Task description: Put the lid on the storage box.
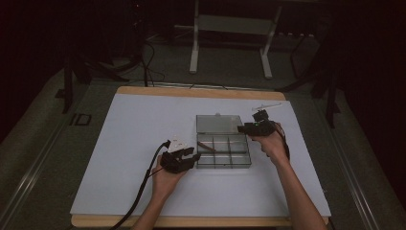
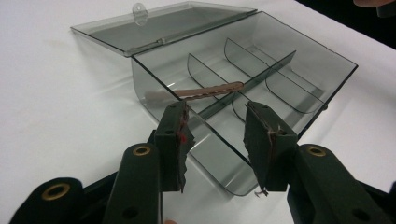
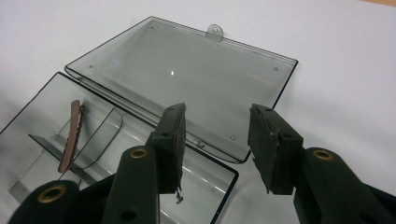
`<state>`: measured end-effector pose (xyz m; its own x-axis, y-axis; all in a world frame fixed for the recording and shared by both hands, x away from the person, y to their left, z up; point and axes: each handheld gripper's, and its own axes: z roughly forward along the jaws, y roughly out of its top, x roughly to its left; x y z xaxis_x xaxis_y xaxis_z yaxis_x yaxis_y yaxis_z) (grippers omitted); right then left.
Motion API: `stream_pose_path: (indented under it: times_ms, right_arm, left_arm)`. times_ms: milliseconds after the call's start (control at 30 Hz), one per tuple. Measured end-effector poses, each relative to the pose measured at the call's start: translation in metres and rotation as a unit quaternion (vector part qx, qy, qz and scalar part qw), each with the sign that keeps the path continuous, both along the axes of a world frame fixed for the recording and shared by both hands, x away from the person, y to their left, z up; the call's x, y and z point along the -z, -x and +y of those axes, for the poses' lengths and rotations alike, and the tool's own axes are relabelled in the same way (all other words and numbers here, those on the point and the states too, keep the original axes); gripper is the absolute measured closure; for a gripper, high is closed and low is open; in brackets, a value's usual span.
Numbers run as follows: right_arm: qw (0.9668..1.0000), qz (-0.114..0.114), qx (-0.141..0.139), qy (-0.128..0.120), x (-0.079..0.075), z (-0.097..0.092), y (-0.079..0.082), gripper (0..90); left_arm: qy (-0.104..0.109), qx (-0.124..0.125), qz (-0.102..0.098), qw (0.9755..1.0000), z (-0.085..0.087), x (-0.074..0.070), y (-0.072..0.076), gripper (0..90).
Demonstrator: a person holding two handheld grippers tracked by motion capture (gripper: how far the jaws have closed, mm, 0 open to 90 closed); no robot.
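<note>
A clear smoky-grey plastic compartment box (image 1: 223, 151) lies mid-table on the white sheet (image 1: 119, 143), its flat lid (image 1: 218, 123) laid open on the far side, a brown hair clip (image 1: 207, 146) in its left compartments. Just left, the left gripper (image 1: 184, 160) has spread jaws, nothing between them. At the box's far right corner the right gripper (image 1: 253, 125) hangs spread, empty. Beyond the wooden table edge (image 1: 191, 91): grey floor (image 1: 230, 67), a white metal stand (image 1: 232, 38), darkness.
</note>
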<state>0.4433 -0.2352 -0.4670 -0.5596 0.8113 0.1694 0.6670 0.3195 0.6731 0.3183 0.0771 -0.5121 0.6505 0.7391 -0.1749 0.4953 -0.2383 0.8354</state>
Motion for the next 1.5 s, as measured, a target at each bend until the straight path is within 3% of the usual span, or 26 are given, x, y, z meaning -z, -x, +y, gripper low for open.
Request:
stream_pose_path:
  times_ms: [633,867,1500]
  right_arm:
    - [0.9985,0.033,0.010,-0.042,0.014,-0.002,-0.010,47.8]
    - [0.9977,0.045,0.027,-0.043,0.019,-0.002,-0.015,43.6]
    - [0.9923,0.092,0.050,-0.067,0.032,-0.004,-0.028,39.6]
  left_arm:
    - [-0.017,-0.001,0.014,0.9998,-0.009,0.009,-0.002,59.7]
    - [-0.023,0.001,0.012,0.9996,-0.012,0.009,-0.002,59.8]
    - [-0.024,-0.002,0.013,0.9996,-0.013,0.009,-0.002,60.4]
